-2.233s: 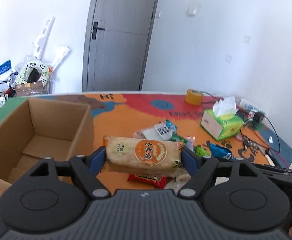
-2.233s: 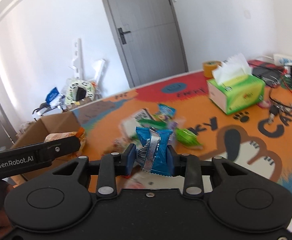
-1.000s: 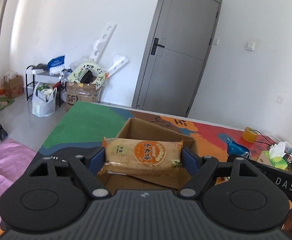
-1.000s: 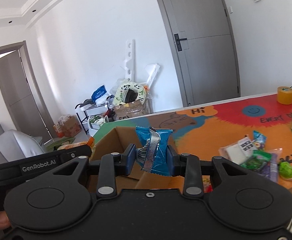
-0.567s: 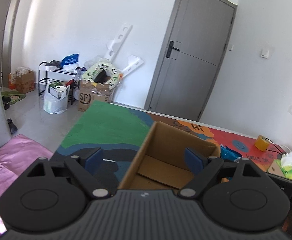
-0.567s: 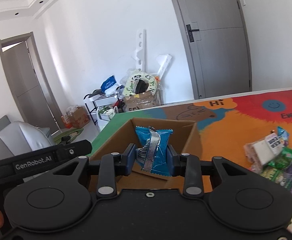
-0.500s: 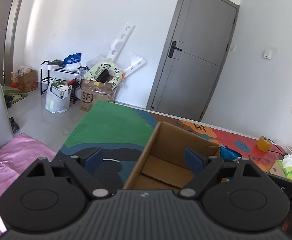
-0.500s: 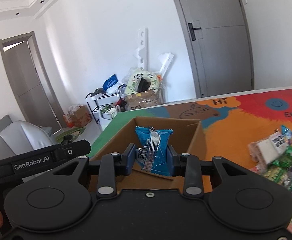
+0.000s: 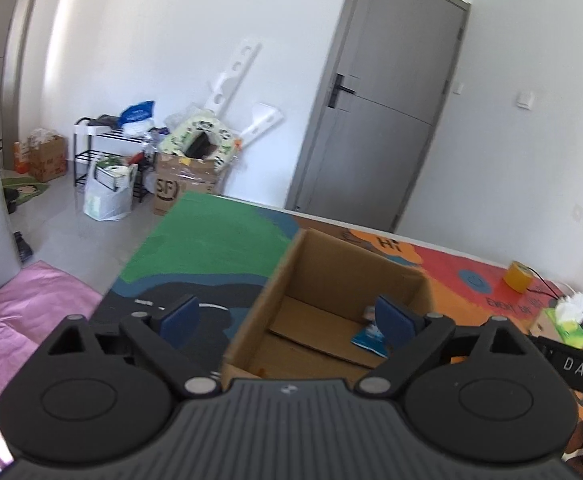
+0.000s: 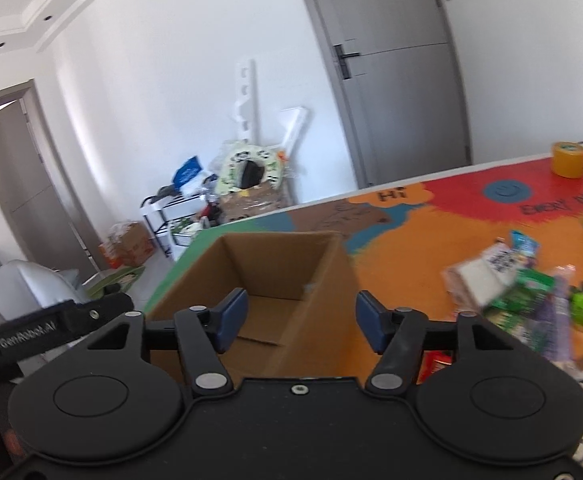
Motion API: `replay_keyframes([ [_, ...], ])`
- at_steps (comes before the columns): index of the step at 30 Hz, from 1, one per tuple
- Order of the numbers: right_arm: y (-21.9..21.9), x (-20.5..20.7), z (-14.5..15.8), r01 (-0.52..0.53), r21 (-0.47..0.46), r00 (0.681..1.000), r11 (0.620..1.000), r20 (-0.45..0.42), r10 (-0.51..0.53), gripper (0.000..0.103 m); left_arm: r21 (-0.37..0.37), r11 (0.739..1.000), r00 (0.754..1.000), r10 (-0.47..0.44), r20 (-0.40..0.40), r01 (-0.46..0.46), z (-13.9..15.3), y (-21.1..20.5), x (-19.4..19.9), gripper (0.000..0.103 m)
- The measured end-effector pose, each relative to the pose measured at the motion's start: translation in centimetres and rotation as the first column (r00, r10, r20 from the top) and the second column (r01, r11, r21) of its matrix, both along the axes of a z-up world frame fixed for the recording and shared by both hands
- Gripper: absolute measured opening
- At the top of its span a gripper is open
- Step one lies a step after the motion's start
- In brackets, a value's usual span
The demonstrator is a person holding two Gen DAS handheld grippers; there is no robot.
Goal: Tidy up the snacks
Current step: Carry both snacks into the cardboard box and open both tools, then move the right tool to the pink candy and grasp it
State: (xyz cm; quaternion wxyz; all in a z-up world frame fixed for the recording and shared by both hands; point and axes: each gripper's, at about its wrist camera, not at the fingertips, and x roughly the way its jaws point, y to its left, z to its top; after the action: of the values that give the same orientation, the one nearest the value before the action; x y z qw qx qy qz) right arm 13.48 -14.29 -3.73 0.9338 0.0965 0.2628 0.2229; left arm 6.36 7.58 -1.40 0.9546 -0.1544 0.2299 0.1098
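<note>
- The left tool (image 9: 287, 322) has its blue pads spread wide and holds nothing; it hangs above the near left wall of the cardboard box (image 9: 323, 264).
- The right tool (image 10: 298, 320) is also spread wide and empty, above the near side of the same cardboard box (image 10: 331, 280).
- The cardboard box stands open on the desk (image 9: 211, 236), near the desk's left end, on the colourful mat.
- A blue snack packet (image 9: 367, 336) lies on the floor of the box, at its right side; the left tool's right pad partly hides it.
- A pile of loose snacks (image 10: 515, 280) lies on the orange part of the desk, to the right of the box and apart from it.
- A yellow tape roll (image 10: 568, 159) stands near the far edge of the desk.
- A green tissue box (image 9: 567, 320) sits towards the right end of the desk.
</note>
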Motion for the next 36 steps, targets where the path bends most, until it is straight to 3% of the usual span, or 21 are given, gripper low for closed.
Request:
replay_keyframes([
  [17, -8.5, -1.4, -1.0, 0.125, -0.008, 0.992, 0.992, -0.029, -0.125, 0.074, 0.026, 0.984, 0.983, -0.177, -0.042, 0.178, -0.8, -8.0, 1.3, 0.095],
  [23, -11.0, -2.0, -1.2, 0.153, -0.004, 0.988, 0.988, -0.038, -0.153, 0.077, 0.027, 0.957, 0.955, -0.287, -0.071, 0.289, -0.8, -10.9, 1.6, 0.095],
  [36, -15.9, -2.8, -3.1, 0.217, 0.001, 0.974, 0.976, -0.064, -0.217, 0.078, 0.046, 0.916, 0.914, -0.394, -0.093, 0.4, -1.3, -16.1, 1.9, 0.094],
])
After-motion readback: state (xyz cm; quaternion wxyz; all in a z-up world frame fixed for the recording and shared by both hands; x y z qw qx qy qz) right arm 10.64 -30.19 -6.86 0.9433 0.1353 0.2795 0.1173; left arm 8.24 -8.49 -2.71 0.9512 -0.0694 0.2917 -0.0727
